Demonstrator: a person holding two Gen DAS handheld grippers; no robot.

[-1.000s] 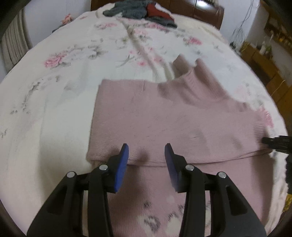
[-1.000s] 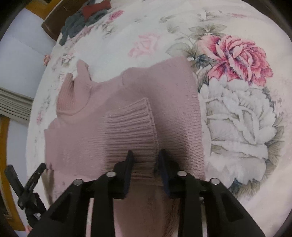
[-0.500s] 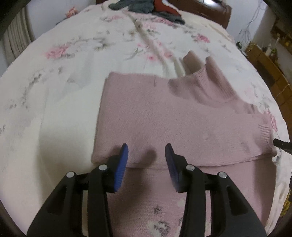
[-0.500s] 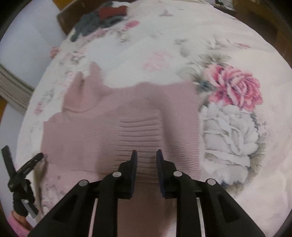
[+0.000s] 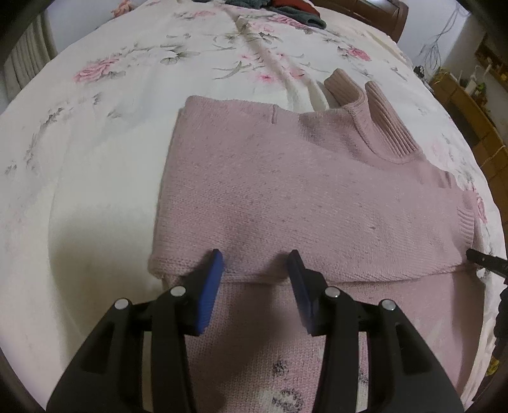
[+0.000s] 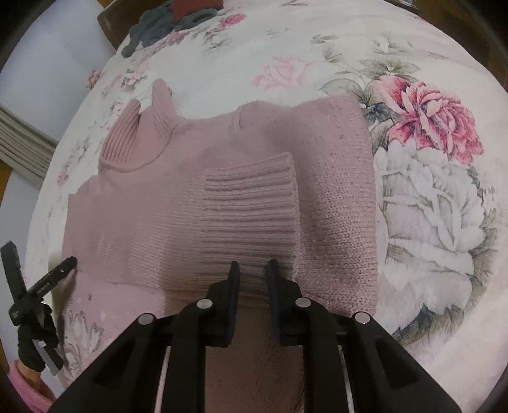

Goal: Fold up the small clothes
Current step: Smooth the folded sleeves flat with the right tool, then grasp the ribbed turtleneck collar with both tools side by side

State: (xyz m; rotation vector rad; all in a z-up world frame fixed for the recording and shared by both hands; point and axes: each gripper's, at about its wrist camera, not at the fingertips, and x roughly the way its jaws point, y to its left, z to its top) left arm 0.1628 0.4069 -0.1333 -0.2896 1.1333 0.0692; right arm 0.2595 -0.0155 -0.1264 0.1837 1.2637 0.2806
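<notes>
A pink knit sweater (image 5: 285,190) lies flat on the floral bedspread (image 5: 111,127), one sleeve folded across its chest. The sleeve's ribbed cuff (image 6: 250,203) rests on the body and the turtleneck collar (image 6: 133,139) points away. My left gripper (image 5: 255,257) is open, hovering over the near edge of the folded sleeve; it also shows at the left as the left gripper (image 6: 38,286). My right gripper (image 6: 253,265) stands at the cuff's near edge with a narrow gap between its fingers, and the cuff lies flat. Its tip shows as the right gripper (image 5: 485,259).
A heap of dark grey and red clothes (image 6: 171,19) lies at the far end of the bed by a wooden headboard (image 5: 381,12). Wooden furniture (image 5: 476,127) stands beyond the right side. A person's pink sleeve (image 6: 25,387) shows at lower left.
The right gripper's gap has narrowed a little while it stays at the cuff, which has settled flat. The left gripper stays open, and the sweater now looks nearer in its view.
</notes>
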